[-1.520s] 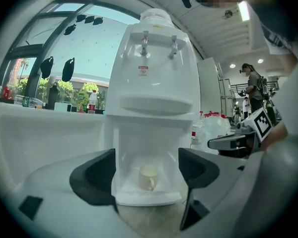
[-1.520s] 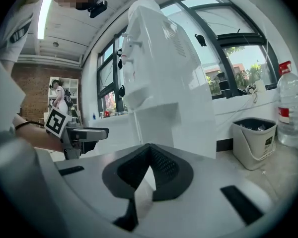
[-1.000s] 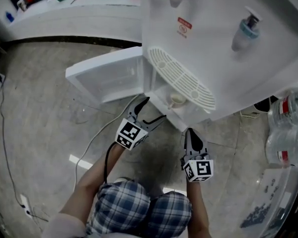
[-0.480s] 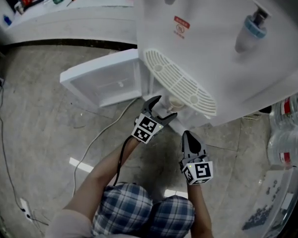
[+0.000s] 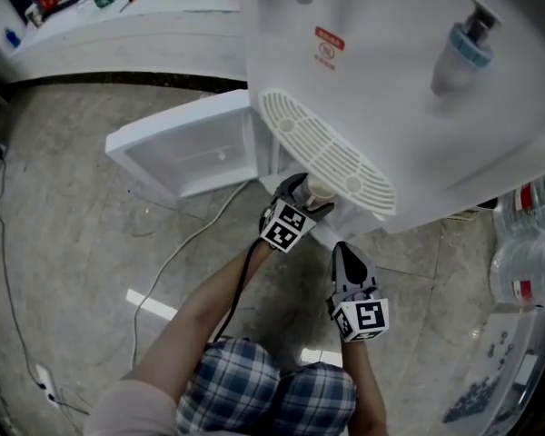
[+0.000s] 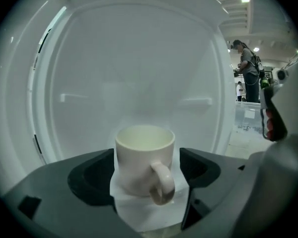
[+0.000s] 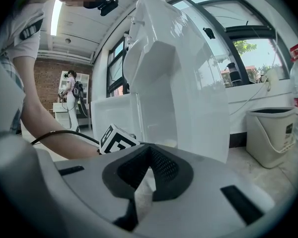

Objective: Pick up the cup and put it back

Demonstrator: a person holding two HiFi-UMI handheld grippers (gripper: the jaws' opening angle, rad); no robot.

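Cup point(image 6: 144, 145) stands upright in dispenser compartment point(image 6: 139, 78); left claw point(image 6: 146, 165) spread astride it to grasp; right claw point(image 7: 147, 163) pressed together.

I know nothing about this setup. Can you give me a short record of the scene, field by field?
Cup: white, upright, inside the dispenser's lower compartment, handle facing the left gripper
Left gripper: open, one jaw on each side of the cup
Right gripper: shut, empty, held back from the dispenser
Door: swung open
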